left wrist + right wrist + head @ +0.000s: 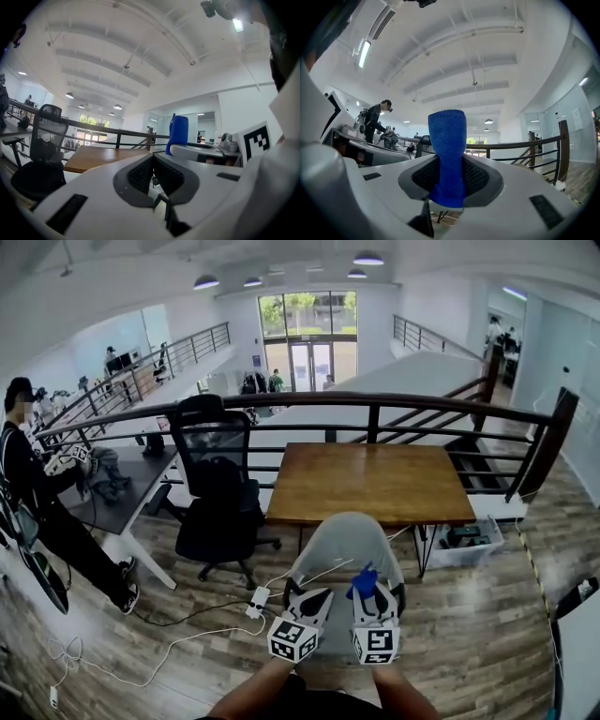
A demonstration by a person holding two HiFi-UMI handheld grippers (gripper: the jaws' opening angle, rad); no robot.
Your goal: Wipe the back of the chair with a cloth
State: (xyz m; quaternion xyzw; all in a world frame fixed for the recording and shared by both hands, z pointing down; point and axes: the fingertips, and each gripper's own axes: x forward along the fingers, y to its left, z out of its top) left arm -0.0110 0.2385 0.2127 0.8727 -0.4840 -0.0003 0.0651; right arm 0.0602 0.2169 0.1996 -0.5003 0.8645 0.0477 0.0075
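A grey chair (345, 542) stands just in front of me with its back toward me, pushed up to a wooden table (375, 479). My right gripper (372, 594) is shut on a blue cloth (364, 579), which sticks up between the jaws (447, 136). It hovers over the near lower part of the chair back. My left gripper (312, 596) is beside it on the left, jaws shut with nothing between them (152, 161). In the left gripper view the cloth (178, 133) and the right gripper (201, 151) show to the right.
A black office chair (220, 493) stands left of the table. A dark railing (375, 404) runs behind it. A person (37, 502) stands at far left by a desk. A power strip (258, 599) and cables lie on the floor; a white box (464, 542) sits under the table.
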